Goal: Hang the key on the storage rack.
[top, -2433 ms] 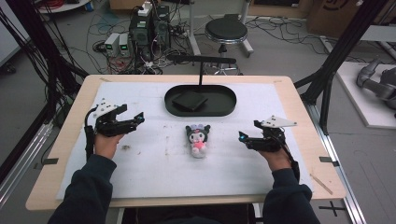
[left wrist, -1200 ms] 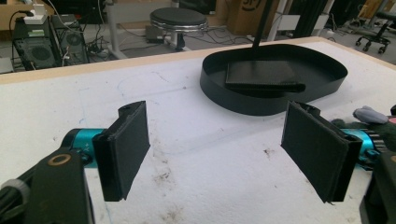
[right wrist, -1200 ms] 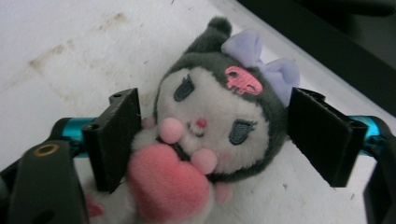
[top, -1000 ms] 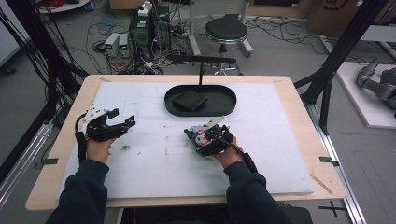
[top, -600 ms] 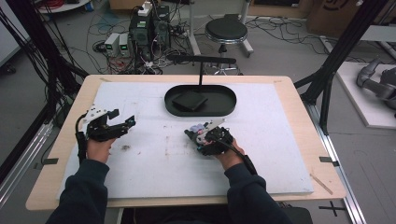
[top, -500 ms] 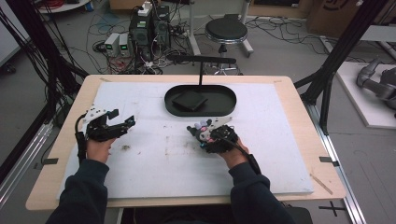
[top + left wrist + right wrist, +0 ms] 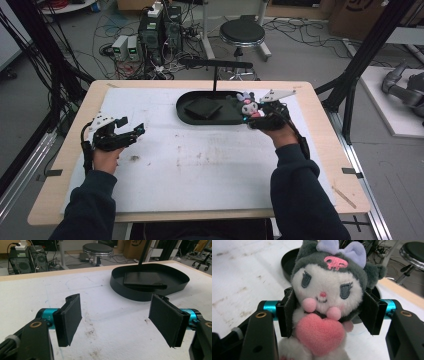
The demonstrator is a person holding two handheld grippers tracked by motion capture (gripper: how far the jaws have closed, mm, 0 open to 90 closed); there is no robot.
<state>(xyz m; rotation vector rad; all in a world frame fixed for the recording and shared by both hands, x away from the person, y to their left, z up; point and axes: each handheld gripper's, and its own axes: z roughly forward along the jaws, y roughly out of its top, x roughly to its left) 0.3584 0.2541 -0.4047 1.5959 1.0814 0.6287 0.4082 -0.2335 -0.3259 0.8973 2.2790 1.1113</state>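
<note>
Two grippers in play over a white mat [image 7: 200, 165] on the wooden table [image 7: 75, 200]. The right gripper [image 7: 252, 116] is clenched on a plush toy [image 7: 248, 105]: in the right gripper view both black pads [image 7: 288, 312] press into the sides of the toy's body, just below the head. Toy is dark grey with a white face, a lavender bow [image 7: 348, 250], a pink skull mark on the forehead, and a pink heart [image 7: 319, 333] held at its front. From the high view the toy sits raised at the right end of the black oval tray [image 7: 187, 117], at or just over its rim; whether it touches the tray cannot be told from here.

The left gripper [image 7: 131, 134] is released, jaws spread wide with nothing between them, well apart from the tray on the left side of the mat. The left gripper view shows the stained mat between the pads [image 7: 70, 317] and the tray [image 7: 120, 290] beyond.

Inside the tray lies a flat black square [image 7: 202, 106], left of the toy. A thin black post [image 7: 215, 80] with a crossbar rises from the tray's far edge.
</note>
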